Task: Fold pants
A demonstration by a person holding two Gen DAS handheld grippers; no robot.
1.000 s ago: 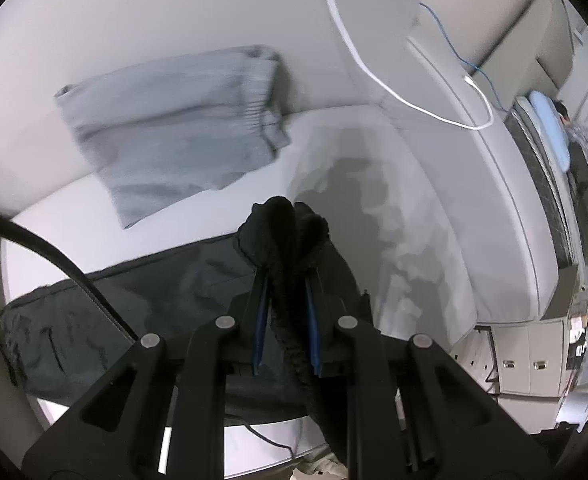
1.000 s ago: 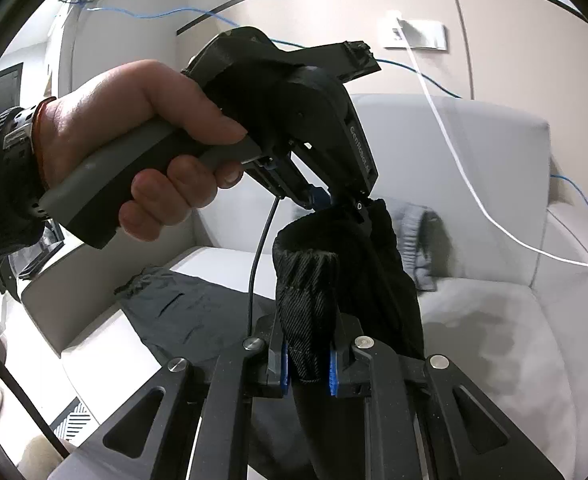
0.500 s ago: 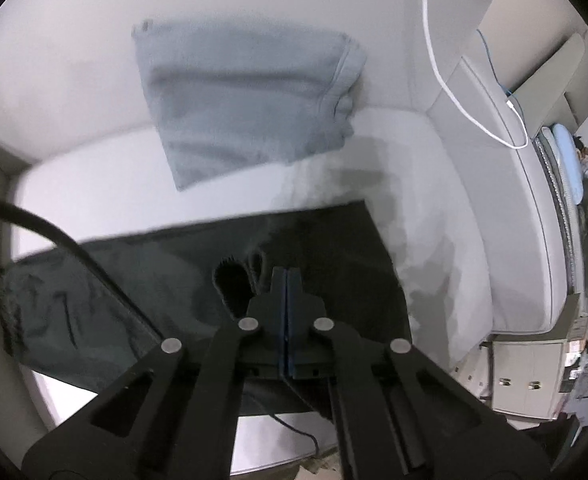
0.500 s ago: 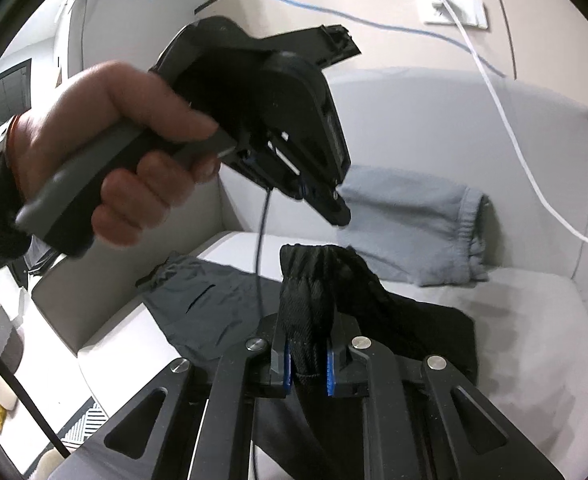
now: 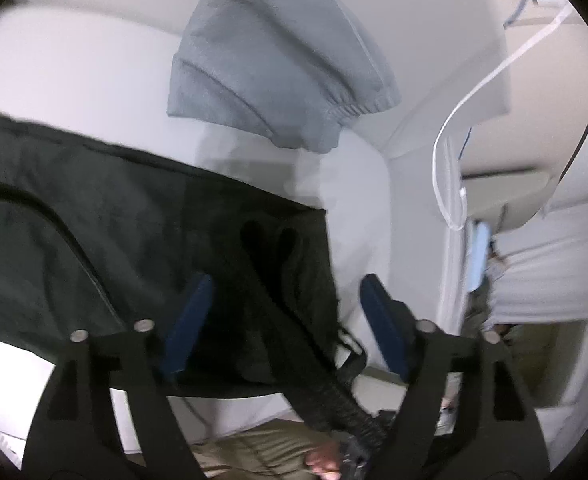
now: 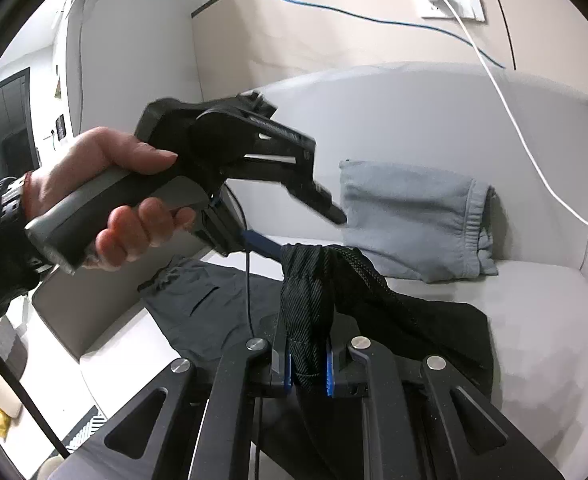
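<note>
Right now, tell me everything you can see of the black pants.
The black pants are thin, slightly shiny fabric, spread mostly flat and lightly creased across the white sofa seat, in front of folded grey sweatpants, apart from them. The right gripper pinches a bunched, ribbed edge, lifting it off the seat. The left gripper is opening, its pads clear of the cloth between them.
</note>
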